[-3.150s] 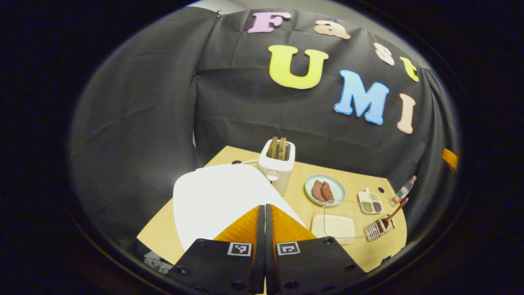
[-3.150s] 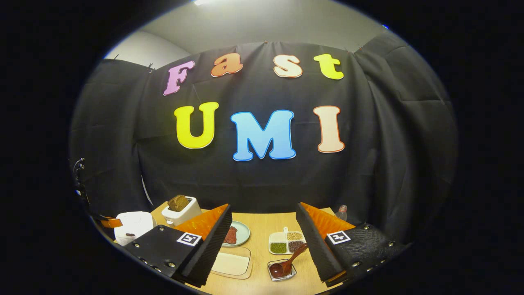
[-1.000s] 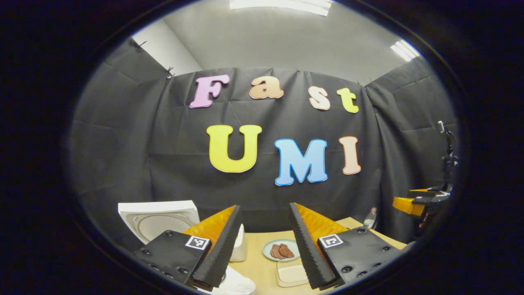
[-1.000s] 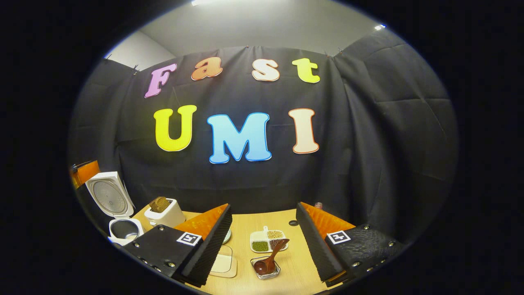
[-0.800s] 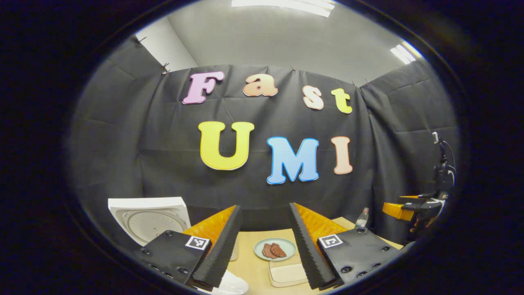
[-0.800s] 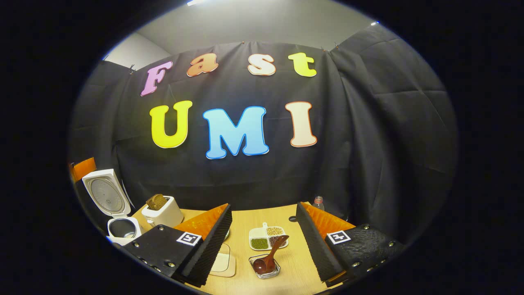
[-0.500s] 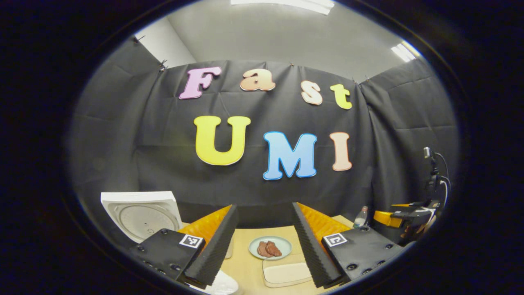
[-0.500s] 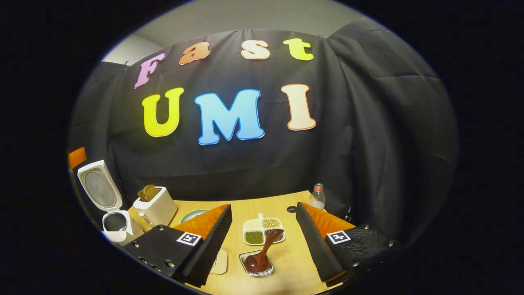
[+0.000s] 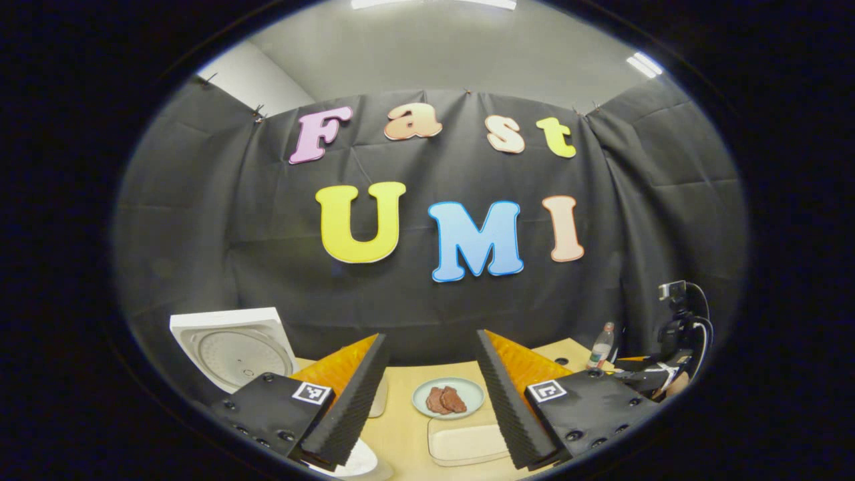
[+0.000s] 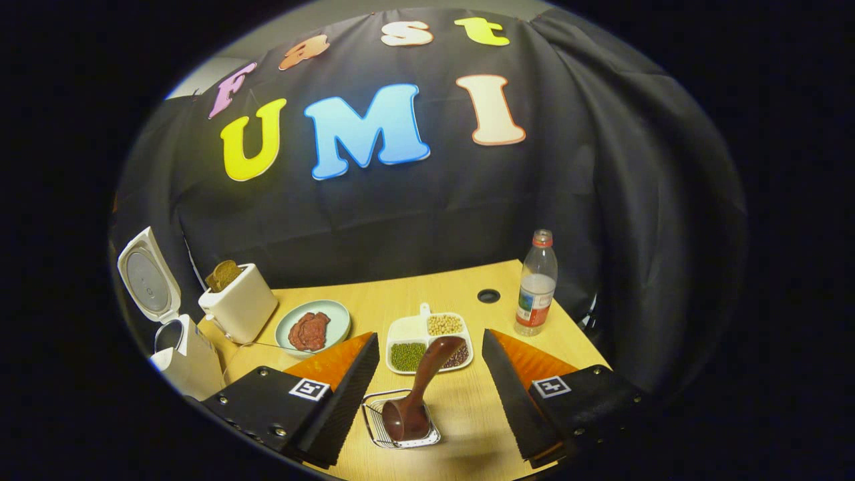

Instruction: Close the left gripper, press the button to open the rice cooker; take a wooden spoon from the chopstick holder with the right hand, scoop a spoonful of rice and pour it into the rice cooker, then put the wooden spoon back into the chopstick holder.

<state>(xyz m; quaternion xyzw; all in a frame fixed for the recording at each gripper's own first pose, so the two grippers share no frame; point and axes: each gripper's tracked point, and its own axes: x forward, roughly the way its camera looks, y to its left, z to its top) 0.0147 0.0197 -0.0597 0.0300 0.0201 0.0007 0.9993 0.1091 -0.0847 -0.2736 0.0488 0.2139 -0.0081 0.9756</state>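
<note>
In the right gripper view, my right gripper (image 10: pixel 427 401) hangs above the near edge of the table (image 10: pixel 467 287) with its jaws spread wide and nothing between them. The wooden spoon (image 10: pixel 417 387) sits at lower centre of that frame, straight ahead and in the gap between the two fingers. Its bowl rests in the chopstick holder (image 10: pixel 401 417), a small wire basket lying on the table. Its handle rises up and away from me, leaning a little to the right, and its tip overlaps the divided grain tray (image 10: pixel 431 341) behind it. I judge the handle's long axis runs roughly along my line of approach, so the jaws would close across it from either side. This is the nearer gripper to the spoon.

The rice cooker (image 10: pixel 180 347) stands at far left of that view with its lid (image 10: pixel 143 274) swung up, so the button step looks done.

In the left gripper view, my left gripper (image 9: pixel 427 414) also has its jaws apart and empty, held above the table. The raised lid (image 9: pixel 234 344) shows at lower left there, and a plate of meat (image 9: pixel 447 397) lies between the fingers.
</note>
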